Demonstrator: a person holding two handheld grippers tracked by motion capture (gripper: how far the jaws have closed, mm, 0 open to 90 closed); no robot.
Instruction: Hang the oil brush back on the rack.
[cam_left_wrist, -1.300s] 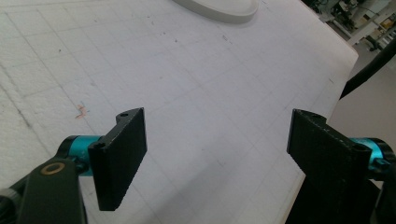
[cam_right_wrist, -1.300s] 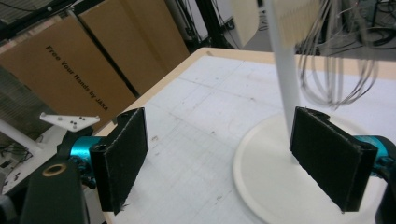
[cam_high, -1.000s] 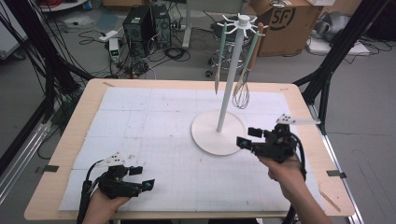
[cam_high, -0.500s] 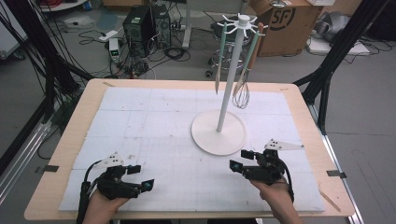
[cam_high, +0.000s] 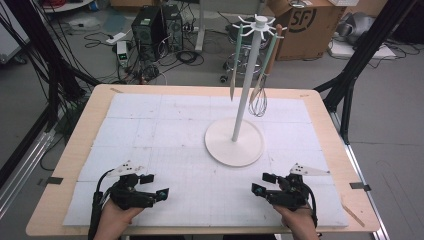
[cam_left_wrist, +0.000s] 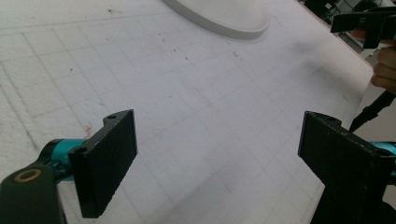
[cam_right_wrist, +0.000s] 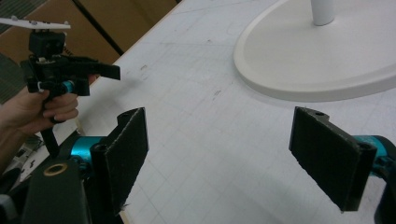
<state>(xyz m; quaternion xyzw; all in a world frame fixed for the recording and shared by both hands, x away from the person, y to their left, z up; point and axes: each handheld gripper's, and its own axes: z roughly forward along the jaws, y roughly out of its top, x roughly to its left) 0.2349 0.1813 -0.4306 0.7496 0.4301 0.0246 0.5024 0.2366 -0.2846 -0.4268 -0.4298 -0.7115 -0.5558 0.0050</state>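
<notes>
Rack (cam_high: 247, 80) stands mid-table with whisk (cam_high: 258, 102) and two other utensils hung | right gripper (cam_high: 260, 183) drew back from rack's base to near edge, jaws spread, empty | left gripper (cam_high: 155, 186) stayed low, released | hanging likely done, both parked

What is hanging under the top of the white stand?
From the white stand hang a whisk and two long-handled utensils. One utensil's working end is partly hidden behind the whisk.
</notes>
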